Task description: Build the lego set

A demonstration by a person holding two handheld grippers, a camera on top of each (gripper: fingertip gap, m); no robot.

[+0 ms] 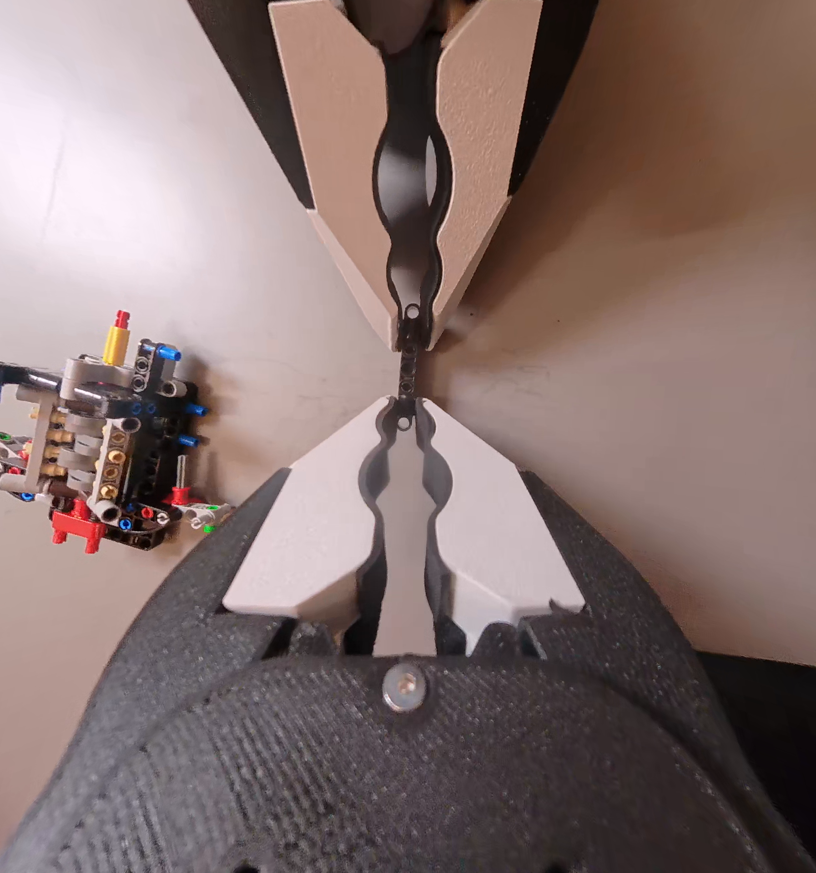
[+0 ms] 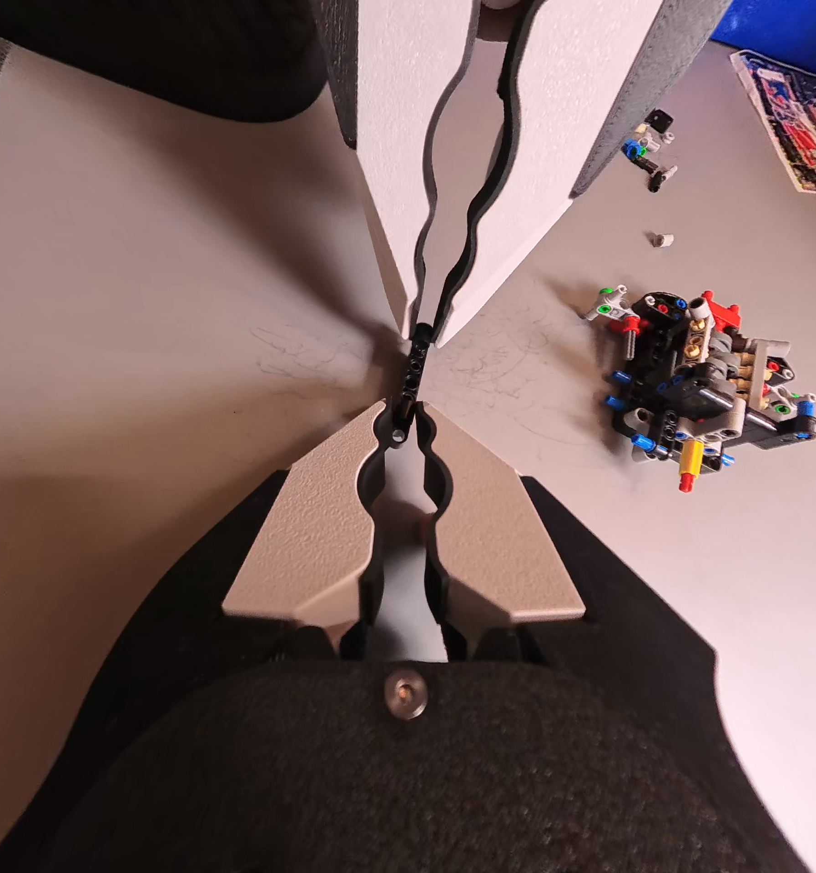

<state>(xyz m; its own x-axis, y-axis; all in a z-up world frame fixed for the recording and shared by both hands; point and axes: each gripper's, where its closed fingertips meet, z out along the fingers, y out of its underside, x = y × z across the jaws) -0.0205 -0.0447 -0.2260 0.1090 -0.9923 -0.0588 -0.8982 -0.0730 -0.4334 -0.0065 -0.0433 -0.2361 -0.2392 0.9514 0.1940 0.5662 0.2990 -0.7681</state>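
The pale table [image 2: 160, 283] was the largest thing in view, smooth and matte, faintly scribbled with dark scratches near its middle. Above it the two tongs met tip to tip. The left gripper [image 1: 402, 410], with pale wedge-shaped fingers lined by wavy black pads and a coarse, grainy black printed body, was clenched on the near end of a slim black beam [image 1: 408, 363]. The right gripper [image 2: 403, 415], of the same build but tinted beige, was clamped on the beam's other end. So the beam, a thin perforated Technic strip with a row of round holes, hung clear of the table, bridged between both sets of fingertips.

The partly built model [image 1: 99, 439] lay on the table well apart from the beam, to the left in the left wrist view and to the right in the right wrist view. It was a dense, blocky cluster of black and grey beams with tan bushes, blue and red pins, a yellow sleeve and a red bracket. Judging by that, a good part of the build seemed done, yet the beam was not yet joined to it, and more remained.

Far right in the right wrist view lay a glossy printed booklet [image 2: 803, 123], a few loose pieces [image 2: 652, 146] and a tiny grey bush [image 2: 662, 240], all apparently unused.
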